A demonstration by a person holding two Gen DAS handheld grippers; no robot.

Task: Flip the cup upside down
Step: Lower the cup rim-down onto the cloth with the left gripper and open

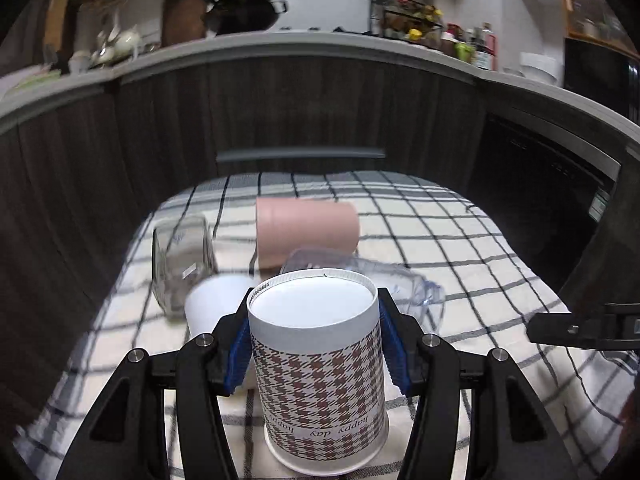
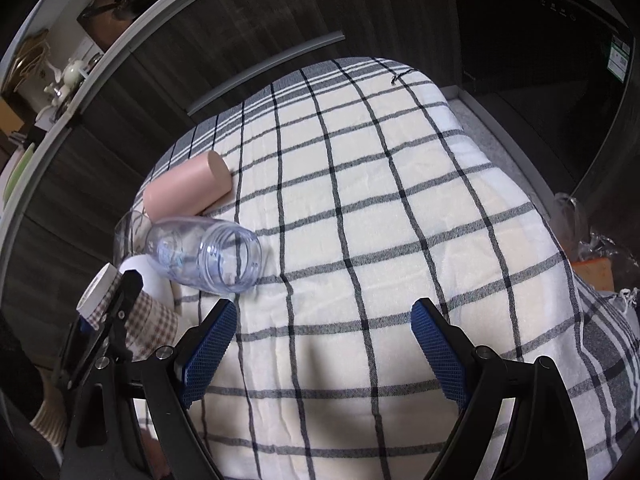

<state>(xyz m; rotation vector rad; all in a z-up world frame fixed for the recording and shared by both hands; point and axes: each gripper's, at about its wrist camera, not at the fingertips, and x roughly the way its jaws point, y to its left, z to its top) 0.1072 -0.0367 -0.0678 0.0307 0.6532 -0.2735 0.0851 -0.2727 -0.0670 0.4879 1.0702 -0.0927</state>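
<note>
My left gripper [image 1: 314, 338] is shut on a houndstooth paper cup [image 1: 320, 376], brown and white with "happy day" printed on it. The cup is upside down, base up and rim down at the checked cloth [image 1: 460, 248]; I cannot tell whether the rim touches it. The blue pads [image 1: 394, 354] press its sides near the base. The same cup shows at the left edge of the right wrist view [image 2: 148, 320]. My right gripper [image 2: 324, 344] is open and empty above the cloth [image 2: 380, 200].
A pink cup [image 1: 306, 232] lies on its side behind the held cup. A clear plastic bottle [image 2: 204, 254] lies next to it, mouth open. A glass [image 1: 180, 268] and a white cup [image 1: 214, 306] stand at the left. Dark cabinets rise behind the table.
</note>
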